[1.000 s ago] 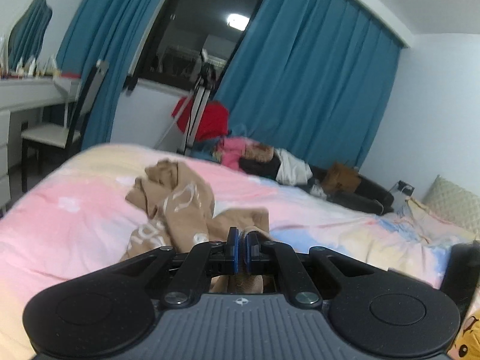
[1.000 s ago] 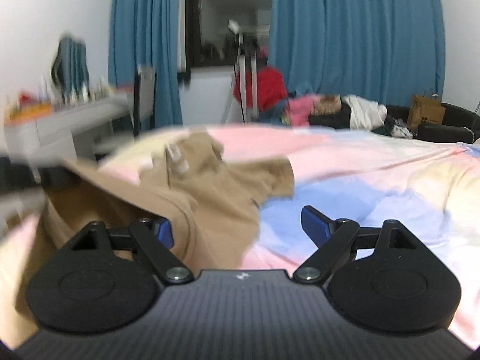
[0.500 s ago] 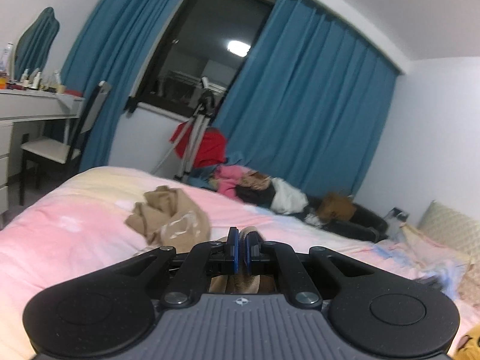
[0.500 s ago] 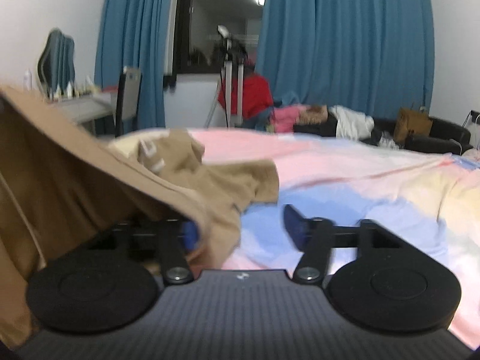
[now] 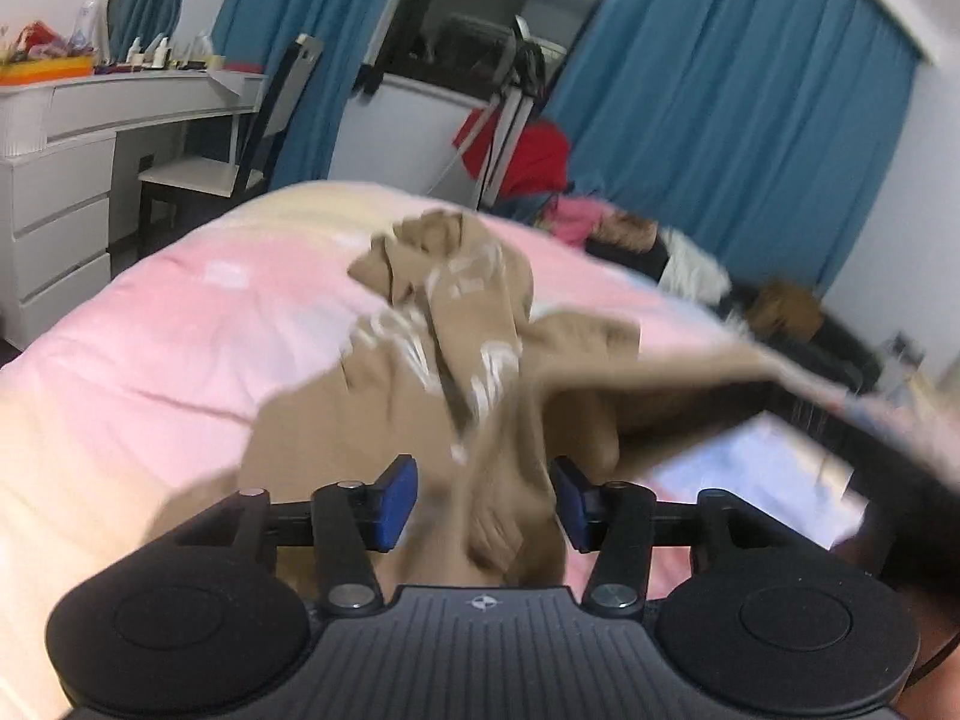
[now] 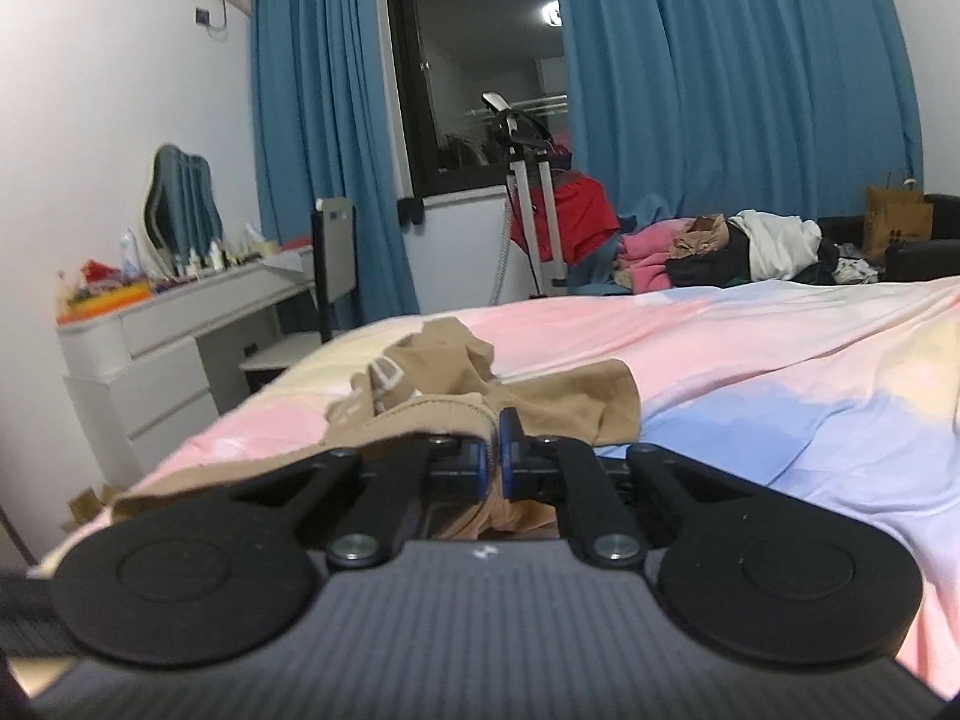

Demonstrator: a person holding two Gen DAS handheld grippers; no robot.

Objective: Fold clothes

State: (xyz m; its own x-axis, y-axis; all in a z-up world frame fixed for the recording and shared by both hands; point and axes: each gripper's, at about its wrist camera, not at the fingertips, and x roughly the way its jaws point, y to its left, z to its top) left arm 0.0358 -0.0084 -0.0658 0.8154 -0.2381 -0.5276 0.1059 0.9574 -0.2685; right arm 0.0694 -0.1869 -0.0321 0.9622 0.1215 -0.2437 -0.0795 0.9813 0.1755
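A tan garment (image 5: 456,324) with white print lies crumpled on the pink and blue bedsheet (image 5: 180,330). My left gripper (image 5: 483,501) is open, its blue pads wide apart, and a blurred fold of the tan cloth hangs loosely between them. From there a flap of the cloth stretches off to the right. In the right wrist view, my right gripper (image 6: 493,459) is shut on an edge of the tan garment (image 6: 558,399). The cloth is pinched between its blue pads and bunches up behind them.
A white dresser (image 5: 54,192) with bottles on top and a chair (image 5: 210,174) stand left of the bed. Beyond the far edge are a metal stand (image 6: 528,180), a heap of clothes (image 6: 720,246), a paper bag (image 6: 897,222) and blue curtains (image 6: 720,60).
My left gripper was shut on the tan cloth and has opened. My right gripper was open beside the cloth and has shut on its edge. Both views have swung.
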